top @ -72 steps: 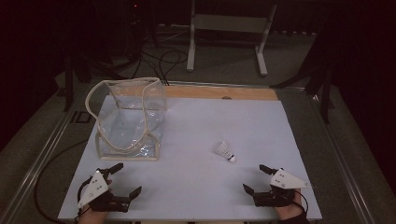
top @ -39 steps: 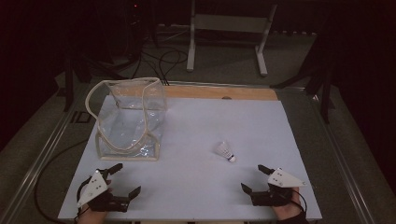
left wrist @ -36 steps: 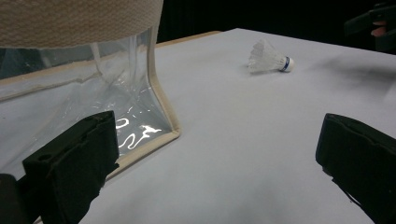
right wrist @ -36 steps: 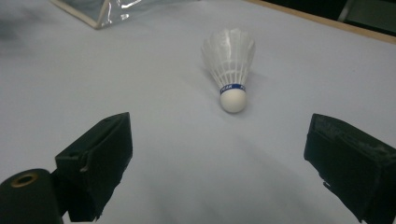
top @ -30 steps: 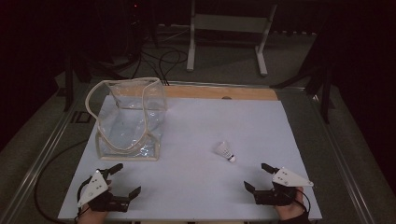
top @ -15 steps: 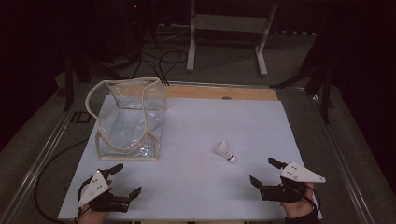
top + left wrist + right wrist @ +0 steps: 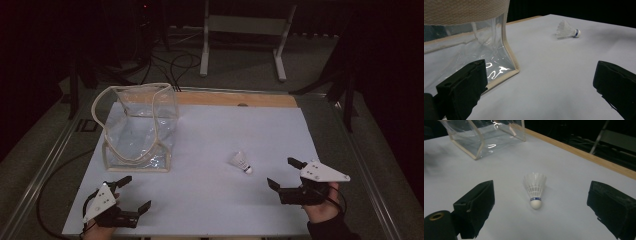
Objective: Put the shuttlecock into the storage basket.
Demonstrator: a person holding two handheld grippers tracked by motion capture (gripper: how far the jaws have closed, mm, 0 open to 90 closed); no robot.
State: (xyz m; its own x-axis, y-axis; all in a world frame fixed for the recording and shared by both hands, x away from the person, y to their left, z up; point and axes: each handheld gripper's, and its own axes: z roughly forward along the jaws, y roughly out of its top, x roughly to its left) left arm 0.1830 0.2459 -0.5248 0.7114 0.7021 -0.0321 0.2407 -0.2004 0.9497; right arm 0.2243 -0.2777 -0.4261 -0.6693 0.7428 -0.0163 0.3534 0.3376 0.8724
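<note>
A white shuttlecock (image 7: 241,162) with a blue band lies on its side on the white table (image 7: 250,125), right of centre. My right gripper (image 7: 281,172) is open just to its right, with the jaws facing it. In the right gripper view the shuttlecock (image 7: 535,187) lies a short way ahead, centred between the open jaws (image 7: 541,202), cork end nearest. A clear plastic bag (image 7: 137,130) with beige trim stands open at the back left. My left gripper (image 7: 136,191) rests open at the front left, below the bag (image 7: 466,45), with the shuttlecock (image 7: 567,30) far off.
A wooden strip (image 7: 235,98) runs along the table's far edge. Behind it on the floor are a metal stand (image 7: 245,25) and cables (image 7: 170,60). Metal rails (image 7: 50,160) flank the table on both sides.
My right gripper has lifted a little and shifted right and forward, turning its jaws toward the shuttlecock. The left gripper, bag and shuttlecock have stayed put.
</note>
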